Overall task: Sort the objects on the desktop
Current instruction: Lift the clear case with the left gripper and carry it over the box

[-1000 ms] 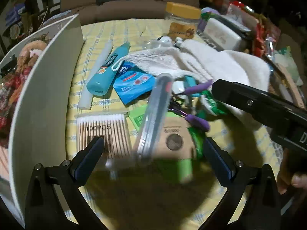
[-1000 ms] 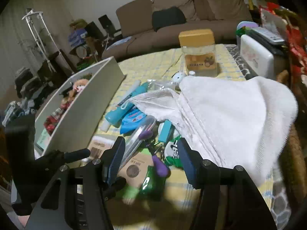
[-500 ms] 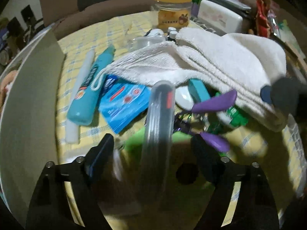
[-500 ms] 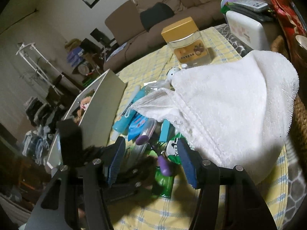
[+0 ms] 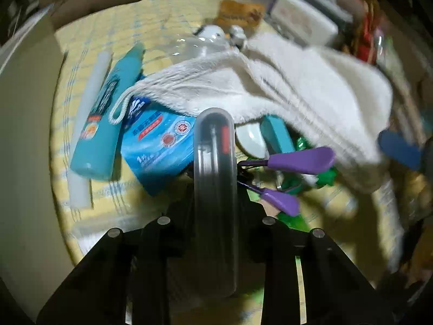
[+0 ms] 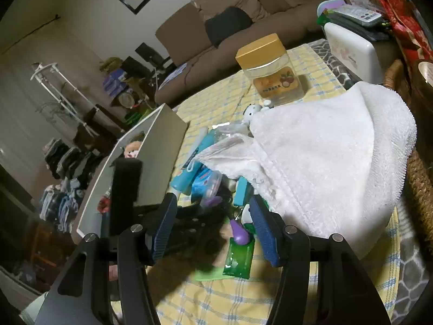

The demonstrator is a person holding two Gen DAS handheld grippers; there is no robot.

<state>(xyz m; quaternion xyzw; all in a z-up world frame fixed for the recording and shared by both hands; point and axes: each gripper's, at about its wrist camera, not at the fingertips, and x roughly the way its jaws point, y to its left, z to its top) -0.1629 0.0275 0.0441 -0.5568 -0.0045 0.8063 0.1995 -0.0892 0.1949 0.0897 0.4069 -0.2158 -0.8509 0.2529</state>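
Observation:
A clear plastic tube case [image 5: 213, 178] with dark items inside lies lengthwise between the jaws of my left gripper [image 5: 213, 211]. Those jaws are closing, and both dark fingers [image 5: 184, 216] sit tight against the case's sides. In the right wrist view the case's far end [image 6: 212, 187] pokes out past the left gripper's black body [image 6: 125, 189]. My right gripper [image 6: 211, 200] hovers open above the pile, nothing between its blue pads [image 6: 165, 224]. Around the case lie a blue packet [image 5: 159, 143], a teal tube [image 5: 108, 119], a purple-handled tool [image 5: 300, 158] and a green sachet [image 6: 239, 257].
A white towel [image 6: 324, 149] is heaped over the right of the yellow checked tablecloth [image 6: 243, 298]. A white box [image 6: 159, 157] holding a doll stands on the left. A yellow-lidded jar [image 6: 270, 67] and a white case [image 6: 351, 51] stand at the back. A wicker basket [image 6: 422, 189] borders the right edge.
My left gripper has moved forward and down over the clear case, and its jaws have come in from wide apart to hug it. The right gripper has lifted a little and rolled.

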